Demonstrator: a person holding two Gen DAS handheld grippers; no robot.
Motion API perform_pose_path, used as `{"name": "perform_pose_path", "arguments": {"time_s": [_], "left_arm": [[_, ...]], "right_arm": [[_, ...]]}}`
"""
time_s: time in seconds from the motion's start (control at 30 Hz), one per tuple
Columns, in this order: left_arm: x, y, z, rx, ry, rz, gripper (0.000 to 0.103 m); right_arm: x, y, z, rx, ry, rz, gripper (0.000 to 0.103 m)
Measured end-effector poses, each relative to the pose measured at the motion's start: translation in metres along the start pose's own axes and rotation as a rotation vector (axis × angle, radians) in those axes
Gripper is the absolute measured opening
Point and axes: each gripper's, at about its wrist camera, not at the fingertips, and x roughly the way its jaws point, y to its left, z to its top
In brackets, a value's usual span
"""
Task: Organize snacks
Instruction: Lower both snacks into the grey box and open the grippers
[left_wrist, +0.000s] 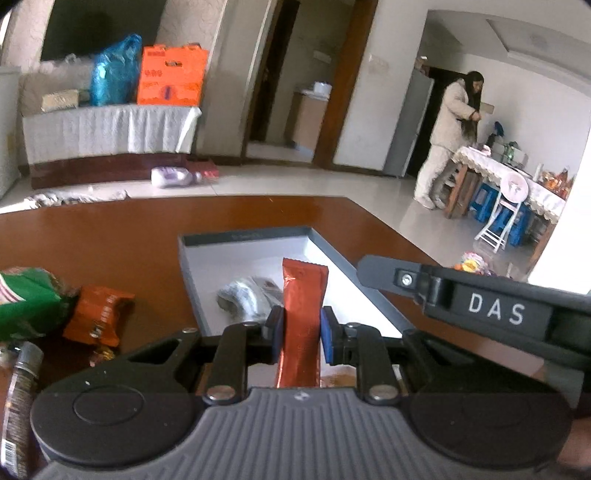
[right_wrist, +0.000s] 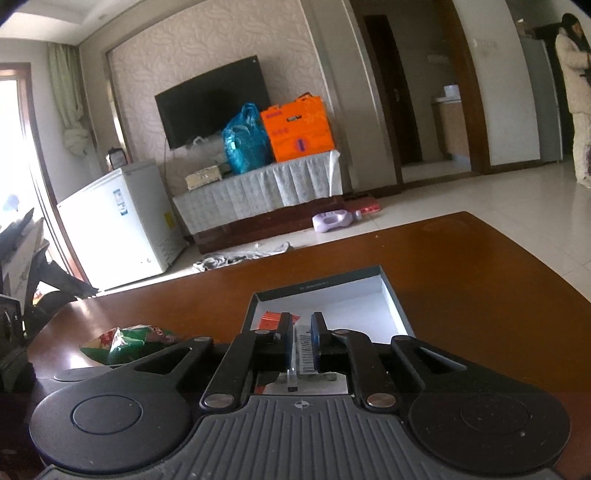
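Observation:
My left gripper is shut on an orange-red snack stick, which stands upright between the blue pads over the near end of a grey-rimmed white box. A clear-wrapped snack lies inside the box. One of my right gripper's fingers reaches over the box's right rim. In the right wrist view my right gripper hangs over the box with its pads slightly apart. A clear wrapper with a barcode sits loosely in that gap. A red packet shows in the box.
On the brown table left of the box lie a green snack bag, an orange packet and a dark tube. A person stands far right by a covered table. The table edge runs just beyond the box.

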Motion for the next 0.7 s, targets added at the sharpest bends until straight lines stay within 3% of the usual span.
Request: {"name": "perform_pose_path", "arguments": {"time_s": [0.1,0.17,0.23,0.7], "left_arm": [[0.007,-0.003,-0.002,0.017,0.014,-0.01,0.032],[0.007,-0.004,-0.001,0.033,0.002,-0.013,0.055],[0.005,-0.004,0.0,0.04,-0.015,-0.016,0.065],[-0.031,0.032,0.003,0.045,-0.049,0.082,0.065]], "right_arm": [[-0.001,0.0,0.0,-0.001,0.001,0.001,0.017],[-0.001,0.001,0.001,0.001,0.0,0.004,0.02],[0.0,0.003,0.001,0.001,-0.002,0.002,0.024],[0.007,0.013,-0.002,-0.021,0.007,0.039,0.028]]}}
